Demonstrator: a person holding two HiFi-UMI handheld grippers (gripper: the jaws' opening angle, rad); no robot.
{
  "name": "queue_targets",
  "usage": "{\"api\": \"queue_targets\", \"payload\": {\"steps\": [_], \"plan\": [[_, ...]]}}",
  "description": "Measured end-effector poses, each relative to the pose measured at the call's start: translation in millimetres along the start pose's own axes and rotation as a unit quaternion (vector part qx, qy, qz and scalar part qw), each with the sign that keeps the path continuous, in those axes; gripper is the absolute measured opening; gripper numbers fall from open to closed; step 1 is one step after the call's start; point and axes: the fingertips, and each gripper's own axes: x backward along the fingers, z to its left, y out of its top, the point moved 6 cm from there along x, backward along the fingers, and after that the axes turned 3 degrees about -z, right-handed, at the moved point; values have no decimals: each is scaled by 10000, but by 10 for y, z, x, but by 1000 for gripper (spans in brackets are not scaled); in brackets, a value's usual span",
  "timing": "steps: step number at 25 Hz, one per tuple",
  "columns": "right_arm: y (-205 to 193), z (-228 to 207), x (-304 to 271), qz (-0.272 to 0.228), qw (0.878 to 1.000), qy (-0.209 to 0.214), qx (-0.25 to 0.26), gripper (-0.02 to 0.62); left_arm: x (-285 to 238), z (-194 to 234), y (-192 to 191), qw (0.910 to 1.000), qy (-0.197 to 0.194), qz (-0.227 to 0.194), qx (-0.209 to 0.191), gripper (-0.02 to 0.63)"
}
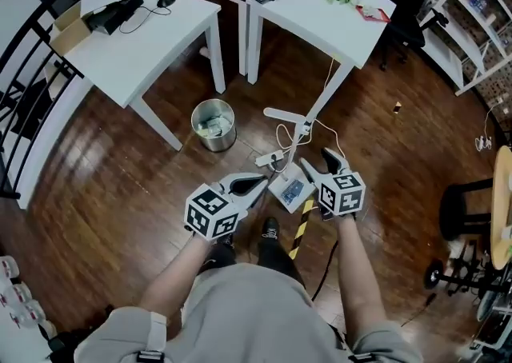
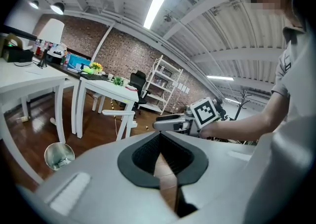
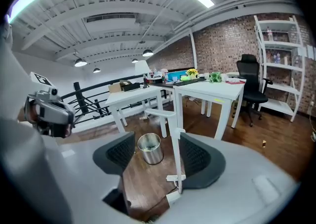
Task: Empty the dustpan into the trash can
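- Both bare forearms reach forward and down from the person's body, elbows bent, so the two grippers sit side by side low over the wooden floor (image 1: 120, 185).
- The left gripper (image 1: 258, 182) points forward and to the right. Its dark pads meet at the tips with only a thin wedge of floor showing behind them, and nothing is held between them.
- The right gripper (image 1: 318, 163) points forward with its jaws spread wide and clasps nothing.
- The dustpan (image 1: 291, 190) rests on the floor between the two grippers. Its white upright handle (image 3: 176, 164) rises in the gap of the right gripper, close to the right-hand pad; contact cannot be made out.
- The trash can (image 1: 214, 124), a round metal bin with pale scraps inside, stands on the floor ahead and to the left of the dustpan, apart from it, near the leg of a white counter (image 1: 136, 49).
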Motion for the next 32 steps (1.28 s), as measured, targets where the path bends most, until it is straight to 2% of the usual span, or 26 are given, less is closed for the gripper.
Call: {"api": "queue_targets", "payload": {"steps": [3, 7, 11, 14, 17, 20, 24, 32], "plan": [[-7, -370, -433, 260, 9994, 155, 171, 290, -229, -7, -10, 9999, 124, 58, 98, 6], [-10, -680, -983, 506, 9968, 507, 351, 296, -390, 49, 7, 9992, 347, 88, 203, 6], [-136, -763, -1357, 789, 9905, 941, 612, 295, -395, 90, -76, 9972, 628, 54, 396, 6], [-266, -772, -1518, 972, 9867, 1105, 690, 287, -350, 103, -162, 9950, 818, 86, 565, 6], [-268, -733, -1577, 949, 9831, 1285, 891, 126, -315, 124, -204, 9928, 986, 49, 674, 6], [-308, -696, -1537, 1007, 9775, 1510, 1076, 109, -304, 127, -254, 9913, 1082, 16, 755, 6], [-313, -679, -1409, 1115, 9746, 1519, 1213, 100, -274, 127, -284, 9904, 1112, -37, 815, 6], [7, -639, -938, 1203, 9681, 1485, 1618, 87, -355, -2, -241, 9939, 829, -67, 720, 6]]}}
